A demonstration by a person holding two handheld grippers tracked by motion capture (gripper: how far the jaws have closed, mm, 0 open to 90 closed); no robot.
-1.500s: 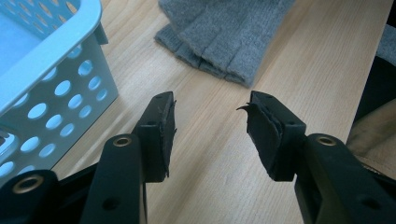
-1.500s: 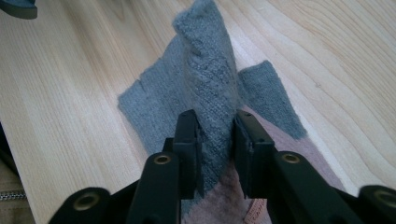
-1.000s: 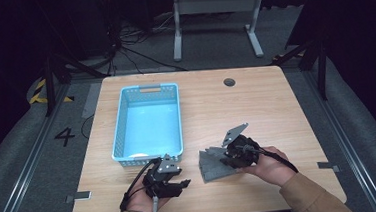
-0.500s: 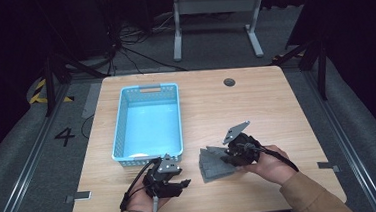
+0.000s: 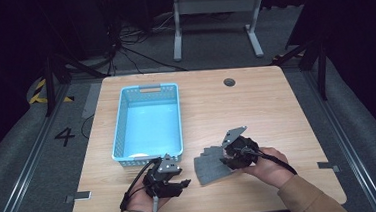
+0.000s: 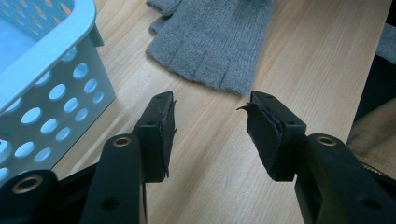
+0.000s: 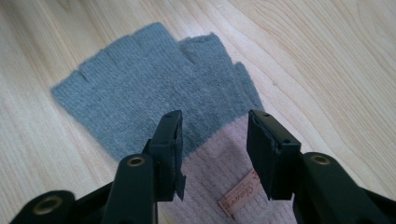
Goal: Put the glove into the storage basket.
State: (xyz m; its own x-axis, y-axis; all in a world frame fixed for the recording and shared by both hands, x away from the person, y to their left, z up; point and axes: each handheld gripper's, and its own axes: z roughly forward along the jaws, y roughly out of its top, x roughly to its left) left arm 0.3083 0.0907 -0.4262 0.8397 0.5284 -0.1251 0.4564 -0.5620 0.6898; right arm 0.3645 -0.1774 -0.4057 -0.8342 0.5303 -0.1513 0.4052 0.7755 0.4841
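Observation:
A grey fingerless glove (image 5: 210, 167) with a pink cuff (image 7: 224, 172) lies flat on the wooden table (image 5: 276, 110), right of the blue basket (image 5: 149, 159). My right gripper (image 5: 228, 157) hovers over the cuff end. In the right gripper view its jaws (image 7: 215, 135) have just been opening and stand apart, one on each side of the cuff, with the pads not pressing on it. My left gripper (image 5: 180, 180) rests by the basket's front right corner and points at the glove (image 6: 219, 42). It (image 6: 210, 116) is open, with bare table between its jaws.
The basket (image 6: 51, 79) stands close on the left of the left gripper and holds something small and pale at its near end. A round cable hole (image 5: 229, 82) sits at the table's far side. Bare wood stretches to the right and beyond the glove.

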